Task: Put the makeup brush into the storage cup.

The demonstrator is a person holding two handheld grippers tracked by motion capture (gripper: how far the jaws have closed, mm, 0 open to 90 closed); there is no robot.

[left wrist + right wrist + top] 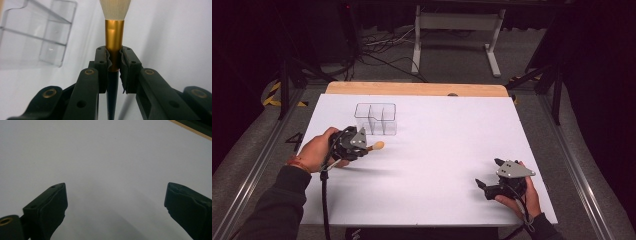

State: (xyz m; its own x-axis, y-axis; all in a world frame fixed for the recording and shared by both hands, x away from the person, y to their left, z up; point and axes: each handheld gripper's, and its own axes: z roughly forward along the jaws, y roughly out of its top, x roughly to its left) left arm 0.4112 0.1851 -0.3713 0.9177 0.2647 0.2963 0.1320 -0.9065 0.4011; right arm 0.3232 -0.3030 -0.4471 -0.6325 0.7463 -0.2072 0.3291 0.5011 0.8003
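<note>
1. The left gripper (368,146) sat at the left of the white table (442,165), just near of a clear organizer (375,118), with the person's left hand (319,150) wrapped around its body.
2. Its jaws were clamped on a brush (114,37) — the pads (105,61) pressed on both sides of the gold ferrule, where it met the dark handle.
3. In the left gripper view the brush ran straight out between the jaws: handle toward the camera, gold ferrule beyond the pads, pale bristles at the top edge.
4. In the high view the brush's tip (378,145) stuck out to the right of the left gripper, lying about level, near the organizer's near wall but apart from it.
5. The organizer (37,35) stood in the far-left part of the table; its dividers split it into compartments, and those in sight looked empty.
6. The right gripper (489,182) rested at the near right of the table, well apart from the brush and organizer, held by the right hand (522,197).
7. Its jaws stood wide apart — the right gripper view showed bare white table (107,165) between the two pads (53,197), nothing held.
</note>
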